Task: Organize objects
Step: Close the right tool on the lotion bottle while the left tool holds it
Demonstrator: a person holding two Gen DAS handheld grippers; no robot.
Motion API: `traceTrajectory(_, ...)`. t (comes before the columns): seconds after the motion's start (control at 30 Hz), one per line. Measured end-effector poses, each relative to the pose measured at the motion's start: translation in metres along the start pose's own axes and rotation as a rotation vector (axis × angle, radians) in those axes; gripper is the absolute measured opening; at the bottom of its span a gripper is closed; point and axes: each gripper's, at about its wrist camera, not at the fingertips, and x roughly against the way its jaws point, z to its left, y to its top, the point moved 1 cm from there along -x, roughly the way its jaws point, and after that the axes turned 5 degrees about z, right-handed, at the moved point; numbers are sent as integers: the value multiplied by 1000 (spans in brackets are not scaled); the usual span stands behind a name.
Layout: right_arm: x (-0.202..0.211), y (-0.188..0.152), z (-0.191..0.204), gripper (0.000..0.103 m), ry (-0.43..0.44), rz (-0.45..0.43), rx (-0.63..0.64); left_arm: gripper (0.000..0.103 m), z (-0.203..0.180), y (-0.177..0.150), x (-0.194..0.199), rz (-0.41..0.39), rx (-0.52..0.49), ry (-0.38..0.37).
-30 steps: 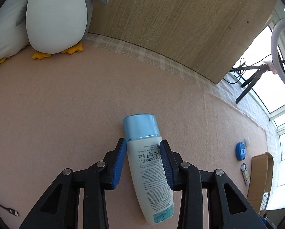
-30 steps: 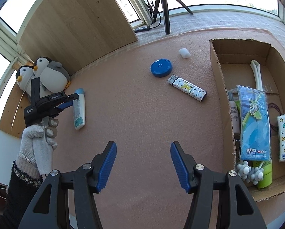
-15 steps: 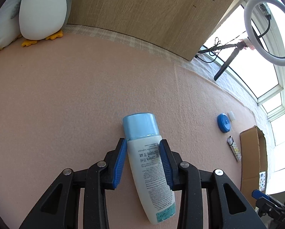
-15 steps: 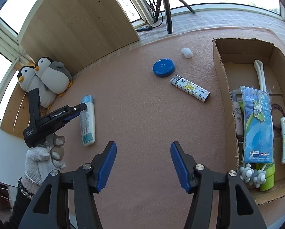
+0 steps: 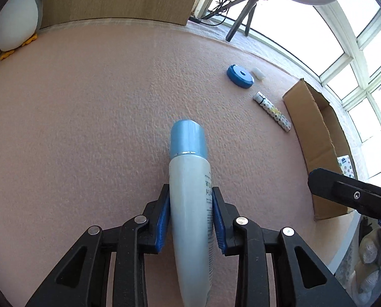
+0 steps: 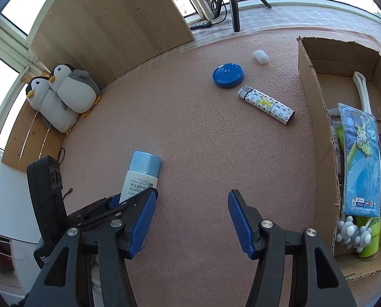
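Above the pink mat [image 5: 88, 128]: white bottle [image 5: 190, 204] with blue cap, clamped at mid-body in the left gripper [image 5: 191, 212], jaws closed on it. Right gripper [image 6: 191, 220]: jaws wide, empty. Cardboard box [image 6: 315, 97]: well apart. Risk: smooth tapered body may slide out; long overhang could pivot or catch the box wall.

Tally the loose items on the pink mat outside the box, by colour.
Blue: 1, round lid
White with blue cap: 1, bottle, clamped in left gripper
White: 1, small capsule-like piece
Patterned white: 1, lighter
Grey and white: 2, plush penguins
Total: 6
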Motion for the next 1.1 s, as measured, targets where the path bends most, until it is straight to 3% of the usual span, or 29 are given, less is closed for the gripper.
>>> traceTrajectory(0.3,-14,-2,1,55,58,33,-17,38,5,-8,23,6,10,-80)
traceTrajectory(0.47,-29,-1,9,55,99,81,-14,38,14,-13,32,10,16,-80)
traceTrajectory(0.63,-43,-4,26,55,128,119,12,38,16,-20,35,19,-40,-34)
traceTrajectory(0.83,-63,-4,41,55,154,163,20,40,20,-24,36,53,-56,-53)
traceTrajectory(1.0,-72,-3,45,55,162,185,19,50,17,-31,32,86,-80,-72)
traceTrajectory(1.1,-78,-3,47,55,164,203,25,51,16,-34,28,106,-91,-77)
